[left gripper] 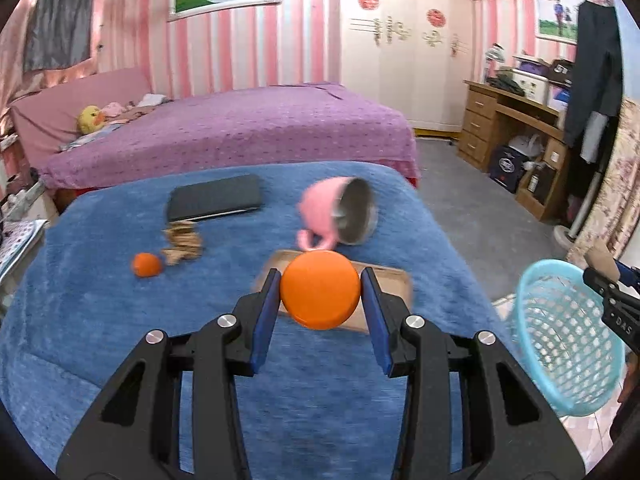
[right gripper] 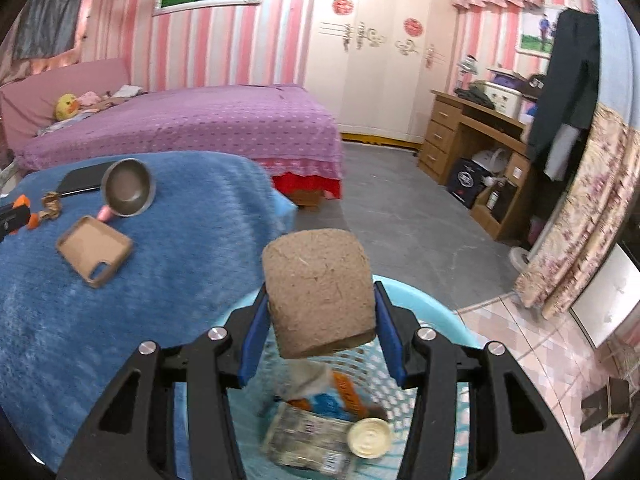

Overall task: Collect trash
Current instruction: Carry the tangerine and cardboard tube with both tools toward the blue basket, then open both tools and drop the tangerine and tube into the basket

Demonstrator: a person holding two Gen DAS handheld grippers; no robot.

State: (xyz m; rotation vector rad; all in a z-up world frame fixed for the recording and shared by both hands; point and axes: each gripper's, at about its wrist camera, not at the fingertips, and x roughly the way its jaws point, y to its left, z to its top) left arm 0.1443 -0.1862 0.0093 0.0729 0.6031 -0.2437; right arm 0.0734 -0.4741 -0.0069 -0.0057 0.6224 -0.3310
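My left gripper (left gripper: 320,292) is shut on an orange round lid-like piece (left gripper: 319,294), held above the blue-covered table (left gripper: 120,340). My right gripper (right gripper: 320,312) is shut on a brown cardboard piece (right gripper: 318,292) and holds it over the light blue mesh basket (right gripper: 436,320), which holds wrappers and a round lid. The basket also shows at the right of the left wrist view (left gripper: 560,336). On the table lie a small orange (left gripper: 147,265), brown crumpled scraps (left gripper: 182,242), a pink cup on its side (left gripper: 340,212) and a tan phone case (right gripper: 94,250).
A black notebook (left gripper: 216,200) lies at the table's far side. A purple bed (left gripper: 240,128) stands behind the table. A wooden desk (left gripper: 516,128) and a white wardrobe (left gripper: 404,48) stand at the right. Grey floor (right gripper: 400,208) lies beyond the basket.
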